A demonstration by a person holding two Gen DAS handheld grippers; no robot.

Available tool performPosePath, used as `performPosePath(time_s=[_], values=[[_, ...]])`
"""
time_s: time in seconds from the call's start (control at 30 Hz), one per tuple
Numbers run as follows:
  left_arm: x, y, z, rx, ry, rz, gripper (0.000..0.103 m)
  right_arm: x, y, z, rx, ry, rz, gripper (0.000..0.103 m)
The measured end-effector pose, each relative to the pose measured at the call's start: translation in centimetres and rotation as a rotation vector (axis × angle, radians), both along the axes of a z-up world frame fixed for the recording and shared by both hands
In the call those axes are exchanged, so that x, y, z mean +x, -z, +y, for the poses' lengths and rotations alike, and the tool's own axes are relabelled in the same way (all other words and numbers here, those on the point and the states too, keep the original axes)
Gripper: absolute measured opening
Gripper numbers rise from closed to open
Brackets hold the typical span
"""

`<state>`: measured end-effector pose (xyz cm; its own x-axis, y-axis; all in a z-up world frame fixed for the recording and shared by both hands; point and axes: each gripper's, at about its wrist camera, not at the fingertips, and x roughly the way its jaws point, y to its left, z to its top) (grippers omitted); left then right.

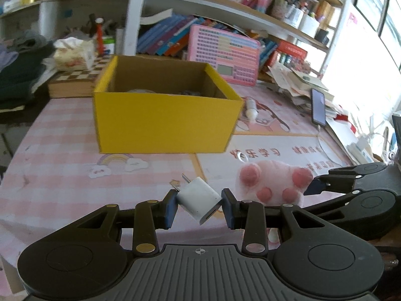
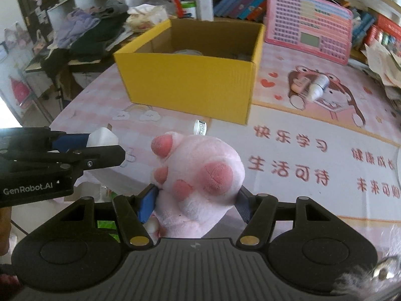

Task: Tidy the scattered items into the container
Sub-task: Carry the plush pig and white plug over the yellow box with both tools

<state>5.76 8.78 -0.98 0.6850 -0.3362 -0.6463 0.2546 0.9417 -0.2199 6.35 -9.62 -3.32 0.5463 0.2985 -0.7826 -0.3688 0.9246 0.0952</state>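
Note:
My left gripper [image 1: 199,204] is shut on a white plug charger [image 1: 199,200], prongs pointing up-left, held above the pink mat in front of the yellow box [image 1: 163,120]. My right gripper [image 2: 196,200] is shut on a pink plush paw [image 2: 198,173] with red pads, held above the table. The paw [image 1: 273,183] also shows in the left wrist view, to the right of the charger. The left gripper and charger [image 2: 104,136] show at the left of the right wrist view. The yellow box [image 2: 190,80] is open; a few items lie inside, mostly hidden.
A small white bottle [image 2: 318,87] lies on the mat right of the box. A pink toy keyboard [image 2: 308,22] leans behind it. A phone [image 1: 318,107] and paper piles sit far right. Clothes and a chessboard [image 1: 72,75] lie left of the box.

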Motion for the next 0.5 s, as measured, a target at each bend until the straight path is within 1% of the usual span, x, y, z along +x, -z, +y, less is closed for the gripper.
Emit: performPosePath(time_s=[0.27, 0.4, 0.5], values=[[0.1, 0.3, 2.9, -0.024, -0.089, 0.018, 0.036, 0.7, -0.1, 2.2, -0.020, -0.096, 0.002, 0.062], [0.7, 0.3, 3.4, -0.036, -0.109, 0.017, 0.036, 1.2, -0.2, 2.6, -0.031, -0.117, -0.006, 0.062], [1.4, 0.3, 3.5, -0.042, -0.113, 0.011, 0.036, 1.7, -0.4, 2.7, -0.041, -0.132, -0.029, 0.062]])
